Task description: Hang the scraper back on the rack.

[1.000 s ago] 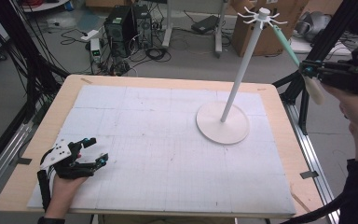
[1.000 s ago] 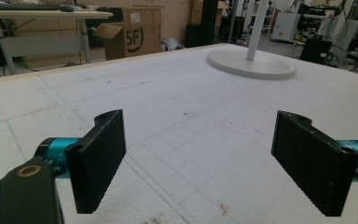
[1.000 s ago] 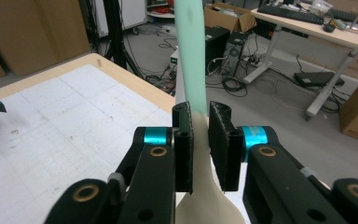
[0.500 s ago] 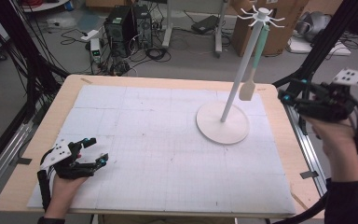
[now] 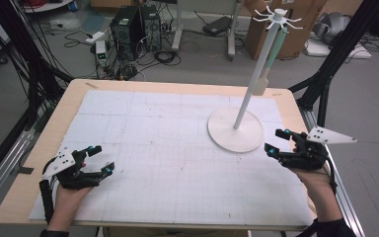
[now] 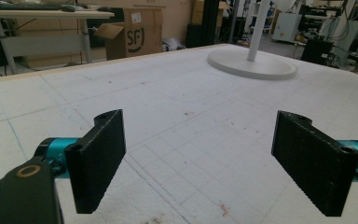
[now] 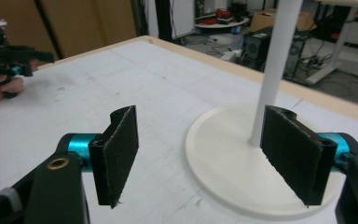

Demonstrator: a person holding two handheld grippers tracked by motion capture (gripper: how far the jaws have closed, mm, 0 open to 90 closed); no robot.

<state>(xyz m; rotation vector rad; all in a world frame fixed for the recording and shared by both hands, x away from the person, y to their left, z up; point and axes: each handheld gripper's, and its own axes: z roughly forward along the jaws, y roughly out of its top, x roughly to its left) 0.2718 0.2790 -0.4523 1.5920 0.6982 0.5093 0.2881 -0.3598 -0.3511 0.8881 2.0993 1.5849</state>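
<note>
We judge the hanging itself done, so the step in hand is the retreat. The spatula (image 5: pixel 260 85) hangs from the hooked crown of the white stand (image 5: pixel 236 131) at the far right of the surface (image 5: pixel 177 148). Our right tongs (image 5: pixel 276 141) sit low at the near right edge, just beside the stand's round base. Their jaws have just been opening and now stand spread wide, with nothing between them. In the right gripper view (image 7: pixel 200 158) we see only the base (image 7: pixel 228 158) and the pole past the pads.

To finish well, we should keep the right tongs spread and rest them on bare surface, clear of the base's rim. A nudge to the base could rock the tall pole and set the spatula swinging off its hook. Any further move should go toward us, away from the stand.

Our left tongs (image 5: pixel 102 159) rest at the near left, also spread and empty. In the left gripper view (image 6: pixel 200 163) they look across open surface to the stand (image 6: pixel 251 65), well apart from it, and they need do nothing.

The spatula's long axis runs close to plumb, alongside the pole. Its pale green handle is up at the hooks, and its cream blade points down, well above the base. The blade lies just beside the pole, but we cannot tell whether the two touch.
</note>
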